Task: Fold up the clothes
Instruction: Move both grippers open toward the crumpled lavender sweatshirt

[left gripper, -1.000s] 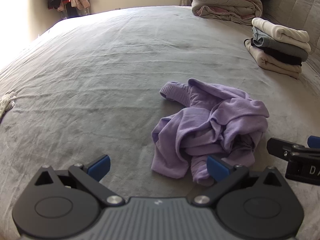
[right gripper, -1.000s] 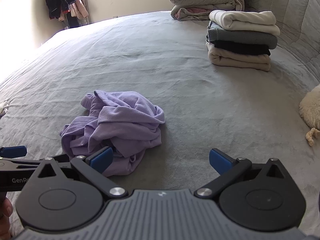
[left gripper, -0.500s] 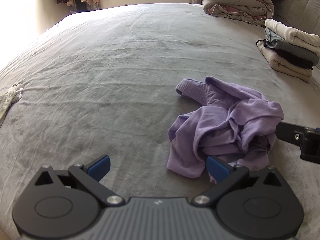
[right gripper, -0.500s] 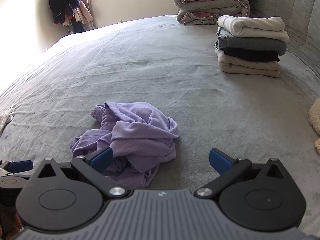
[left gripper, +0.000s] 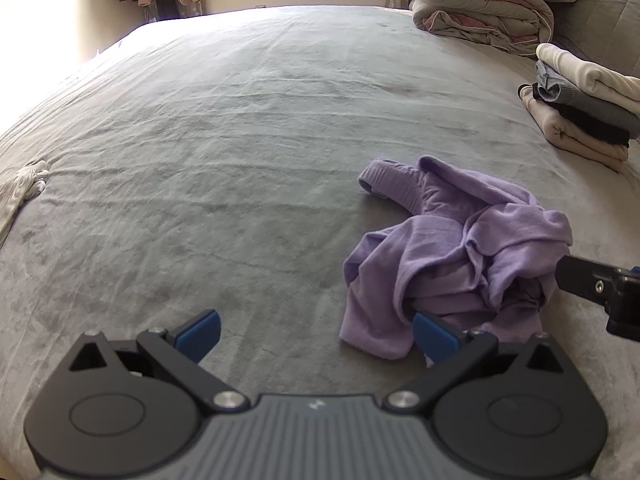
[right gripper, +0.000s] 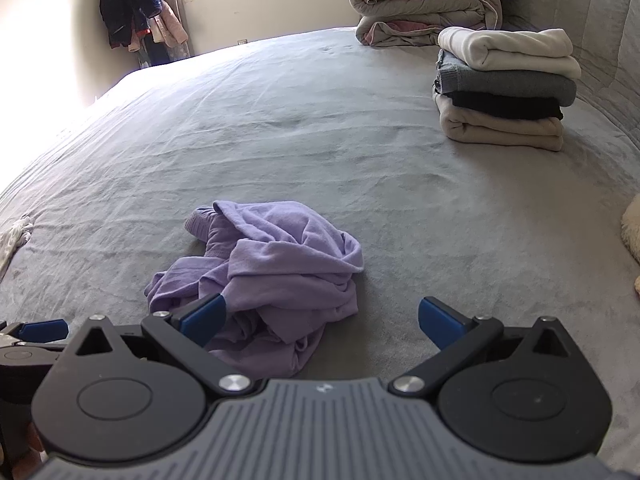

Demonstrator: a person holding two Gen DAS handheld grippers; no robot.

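A crumpled lilac garment [left gripper: 452, 256] lies in a heap on the grey bed [left gripper: 240, 140]; it also shows in the right wrist view [right gripper: 272, 276]. My left gripper [left gripper: 316, 334] is open and empty, just in front of the heap's near left edge, its right fingertip beside the cloth. My right gripper [right gripper: 322, 318] is open and empty, low over the heap's near right side, its left fingertip over the cloth. The right gripper's finger shows at the right edge of the left wrist view [left gripper: 588, 282].
A stack of folded clothes [right gripper: 506, 88] stands at the back right. A folded duvet [right gripper: 424, 4] lies behind it. A white cloth [left gripper: 20, 192] lies at the bed's left edge. A fluffy cream thing [right gripper: 632, 236] is at the right. Clothes [right gripper: 136, 12] hang in the far corner.
Both grippers have moved forward and lower, closer to the lilac heap. The heap has not moved. Both stay open.
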